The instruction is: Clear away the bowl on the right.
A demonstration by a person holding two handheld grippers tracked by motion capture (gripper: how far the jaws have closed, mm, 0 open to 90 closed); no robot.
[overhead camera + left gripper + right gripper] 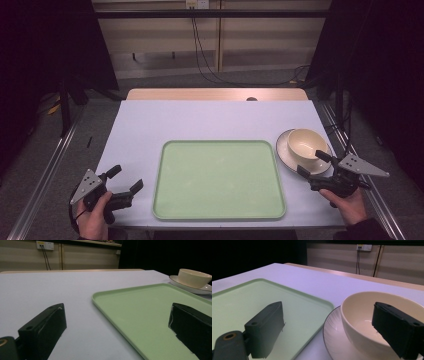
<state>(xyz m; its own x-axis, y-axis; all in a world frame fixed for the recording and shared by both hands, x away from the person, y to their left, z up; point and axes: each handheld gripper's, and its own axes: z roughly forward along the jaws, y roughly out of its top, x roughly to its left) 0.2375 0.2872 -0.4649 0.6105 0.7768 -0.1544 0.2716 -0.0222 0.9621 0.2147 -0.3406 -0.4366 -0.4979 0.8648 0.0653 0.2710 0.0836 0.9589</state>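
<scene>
So the person has a gripper in each hand at a table (145, 120) with a pale lilac cover. The right gripper (313, 163) sits right at the near edge of a cream bowl (306, 143), jaws spread wide with nothing pinched between them; from the right gripper view one jaw looks to be over the bowl's mouth and the other out toward the green tray (218, 179), but I can't tell if either touches the rim. The bowl sits on a white plate (283, 150) with a dark rim line, just right of the tray's far right corner. The left gripper (125, 179) is down at the near left, also wide open and empty, pointing across the tray's left edge.
</scene>
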